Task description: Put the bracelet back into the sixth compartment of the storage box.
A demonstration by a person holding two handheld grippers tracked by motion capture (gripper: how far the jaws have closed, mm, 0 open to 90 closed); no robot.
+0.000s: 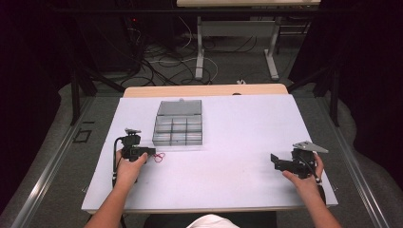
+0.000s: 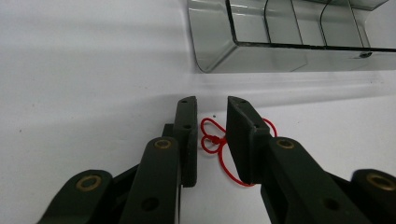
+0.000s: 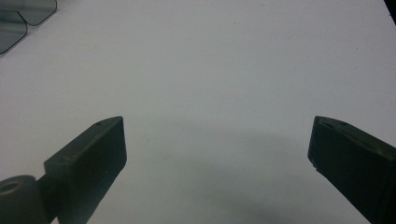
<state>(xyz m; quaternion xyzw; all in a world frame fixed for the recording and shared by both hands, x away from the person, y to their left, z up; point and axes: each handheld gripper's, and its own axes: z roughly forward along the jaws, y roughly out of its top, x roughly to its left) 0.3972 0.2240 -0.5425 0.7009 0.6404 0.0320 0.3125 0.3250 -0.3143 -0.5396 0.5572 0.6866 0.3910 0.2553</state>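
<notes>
Between your left gripper's [image 2: 211, 105] narrowly parted jaws lies the red string [image 2: 215, 142], flat on the table beside the box [image 2: 243, 56]. Light, limp; pinch its knot. Right gripper [image 3: 217, 140] gapes, holding nothing.

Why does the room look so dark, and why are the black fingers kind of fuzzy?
High view: light falls on the white table; the room behind stays dark. Left gripper view: the fingers look soft up close, the red string sharper, glare on the clear box. Right gripper view: blurred fingers, faint shadow between.
</notes>
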